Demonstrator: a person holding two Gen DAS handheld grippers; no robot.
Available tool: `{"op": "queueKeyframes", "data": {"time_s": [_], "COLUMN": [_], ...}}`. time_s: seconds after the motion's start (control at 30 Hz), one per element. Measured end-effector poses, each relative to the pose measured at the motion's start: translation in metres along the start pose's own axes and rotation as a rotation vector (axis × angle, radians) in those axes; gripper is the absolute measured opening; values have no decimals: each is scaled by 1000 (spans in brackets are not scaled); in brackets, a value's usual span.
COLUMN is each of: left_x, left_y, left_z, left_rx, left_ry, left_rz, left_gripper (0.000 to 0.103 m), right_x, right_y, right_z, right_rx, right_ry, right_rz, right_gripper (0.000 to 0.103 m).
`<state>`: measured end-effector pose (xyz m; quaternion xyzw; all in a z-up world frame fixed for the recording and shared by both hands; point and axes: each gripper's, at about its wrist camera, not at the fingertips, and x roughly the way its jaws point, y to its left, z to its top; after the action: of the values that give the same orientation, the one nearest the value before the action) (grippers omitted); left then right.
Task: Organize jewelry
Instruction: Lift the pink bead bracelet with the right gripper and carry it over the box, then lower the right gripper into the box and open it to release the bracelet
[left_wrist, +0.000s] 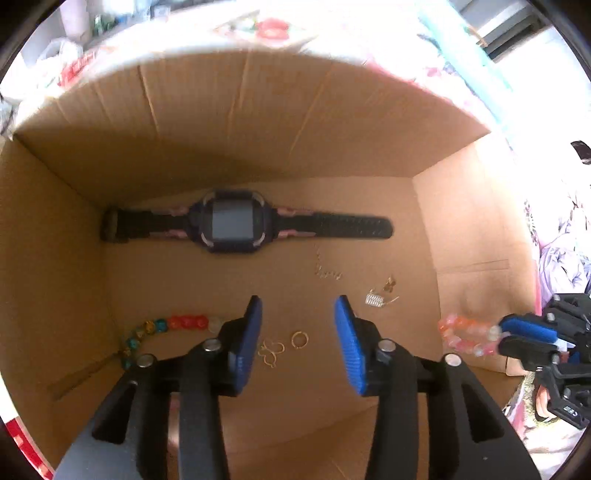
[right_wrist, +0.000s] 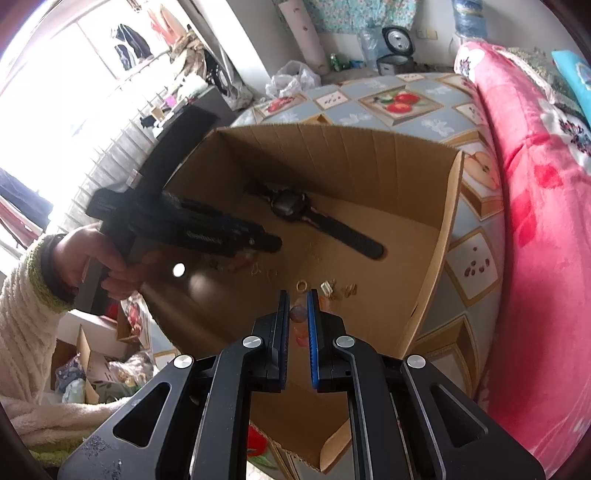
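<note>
A cluttered room with hanging clothes and a rice cooker in the background surrounds a round bench (right_wrist: 402, 99) covered in a fruit-patterned cloth, with a pink floral blanket (right_wrist: 535, 229) just beside it. On the bench stands an open brown cardboard box (left_wrist: 258, 122) that holds the jewelry.

Against the far wall of the box floor lies a black smartwatch with a square face and pink-trimmed strap (left_wrist: 232, 225), laid out flat. Nearer the middle lie a thin gold chain piece (left_wrist: 327, 273) and a small cluster of gold and silver earrings (left_wrist: 380, 293). A string of multicoloured beads, red, teal and amber (left_wrist: 162, 328), curves along the left side of the floor.

The left gripper (left_wrist: 298, 332), black with blue ribbed pads, points steeply down into the box with its jaws apart and nothing gripped; below the gap lie a small gold ring (left_wrist: 299, 339) and a looped gold wire earring (left_wrist: 271, 352). A hand in a cream knitted sleeve (right_wrist: 99, 258) holds it.

The right gripper (right_wrist: 297, 310) is clenched on a bracelet of pink and orange translucent beads (left_wrist: 467, 334), which hangs over the right side of the box, clear of the floor
</note>
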<state>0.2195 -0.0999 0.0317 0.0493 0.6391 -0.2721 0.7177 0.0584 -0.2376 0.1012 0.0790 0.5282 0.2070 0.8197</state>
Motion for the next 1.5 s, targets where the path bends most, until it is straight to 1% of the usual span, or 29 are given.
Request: {"op": "queueKeyframes", "data": {"time_s": [0.03,0.1,0.13,0.2,0.27,0.33,0.4,0.47,0.5,0.53,0.57,0.6,0.63,0.7,0.77,0.83,0.93,0.97,1.0,1.1,1.2,1.27,1.37,1.5], "left_x": [-7,-30,-47,-67,-90,-105,-114,-125,-125,-129,-133,-135,-135,-126,-107,-95,-74,-67,-64,-62,-63,-66,-70,-73], "left_y": [-5,-11,-13,-13,-11,-9,-5,5,8,15,21,28,35,45,54,61,60,58,55,41,36,37,36,27], "left_z": [-2,-9,-15,-25,-40,-53,-59,-72,-78,-88,-93,-99,-104,-111,-112,-117,-118,-118,-121,-123,-129,-135,-148,-170], "left_rx": [19,55,64,73,80,82,72,42,22,-4,-22,-46,-66,-100,-144,-176,-200,-201,-200,-171,-175,-183,-212,-212], "left_ry": [-30,-124,-185,-254,-331,-380,-416,-455,-469,-486,-500,-519,-531,-527,-474,-444,-393,-379,-383,-394,-406,-412,-400,-399], "left_rz": [9,16,21,29,51,81,104,118,120,120,117,115,114,107,99,67,5,-26,-16,52,72,68,18,10], "left_gripper": [45,55,57,65,68,70,73,76,78,78,80,84,85,90,91,91,90,91,92,92,92,92,92,92], "right_x": [1,1,0,-3,-7,-13,-21,-34,-39,-43,-49,-54,-55,-52,-42,-29,-9,-2,3,4,4,3,-5,-18], "right_y": [1,3,4,5,5,5,7,7,6,6,3,-1,-5,-19,-35,-49,-57,-56,-53,-42,-35,-33,-28,-24], "right_z": [-1,-1,-2,-2,-3,-5,-6,-10,-12,-14,-19,-22,-25,-33,-40,-49,-58,-59,-60,-55,-54,-54,-55,-69], "right_rx": [-7,-15,-19,-33,-38,-39,-42,-33,-27,-17,5,29,59,144,242,339,423,439,444,426,418,412,393,385], "right_ry": [11,23,26,20,9,-11,-46,-99,-121,-148,-184,-204,-219,-226,-208,-179,-140,-131,-124,-133,-139,-141,-142,-141], "right_rz": [1,-12,-25,-68,-88,-103,-131,-164,-180,-204,-231,-241,-248,-245,-192,-133,-63,-25,-3,-71,-106,-113,-135,-129], "right_gripper": [8,8,10,11,12,12,12,15,21,29,34,41,46,49,49,49,49,49,47,48,48,48,48,48]}}
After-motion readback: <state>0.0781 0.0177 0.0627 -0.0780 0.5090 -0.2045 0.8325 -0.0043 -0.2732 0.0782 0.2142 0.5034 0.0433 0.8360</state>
